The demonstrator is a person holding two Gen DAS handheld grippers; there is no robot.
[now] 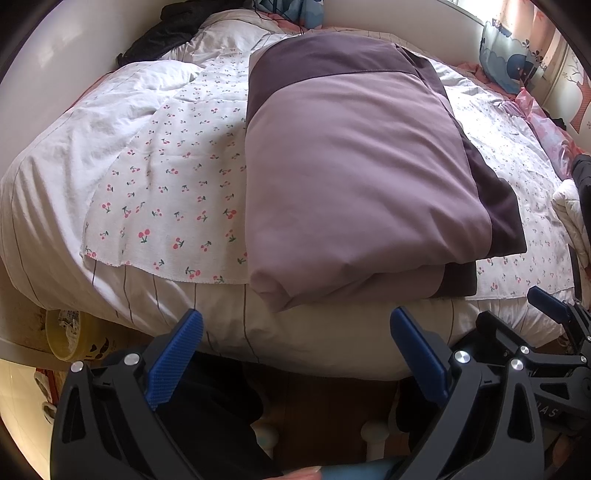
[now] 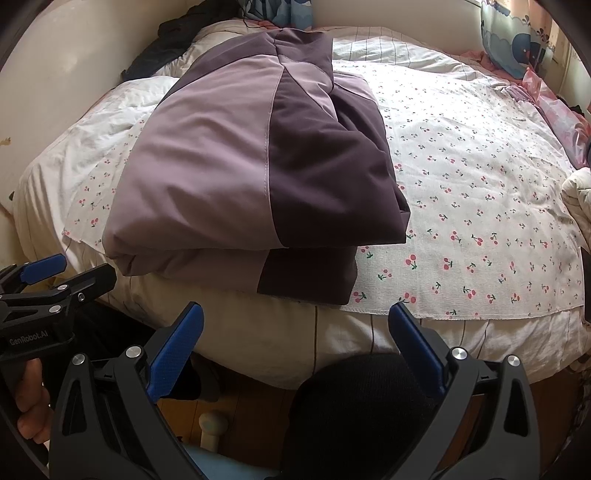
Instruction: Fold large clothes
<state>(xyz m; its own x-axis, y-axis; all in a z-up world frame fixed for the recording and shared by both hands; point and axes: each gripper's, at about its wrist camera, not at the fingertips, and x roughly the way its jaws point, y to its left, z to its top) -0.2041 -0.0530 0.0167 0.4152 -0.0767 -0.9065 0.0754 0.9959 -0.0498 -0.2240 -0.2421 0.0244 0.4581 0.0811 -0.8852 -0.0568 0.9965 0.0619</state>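
A big padded garment (image 1: 354,177), light lilac with dark purple panels, lies folded into a thick rectangular stack near the bed's front edge; in the right wrist view the garment (image 2: 229,177) sits left of centre. My left gripper (image 1: 295,314) hovers open just in front of the garment's near fold, holding nothing. My right gripper (image 2: 295,312) is also open and empty, in front of the garment's dark right corner. Each gripper shows in the other's view: the right gripper (image 1: 521,314) at the lower right, the left gripper (image 2: 74,273) at the lower left, held by a hand (image 2: 29,402).
A white cherry-print cloth (image 2: 461,206) covers the bed under the garment, over a white striped duvet (image 1: 92,122). Black clothing (image 1: 166,33) lies at the bed's far left, a blue cartoon pillow (image 2: 517,40) at the far right. A yellow bowl (image 1: 62,332) stands on the floor.
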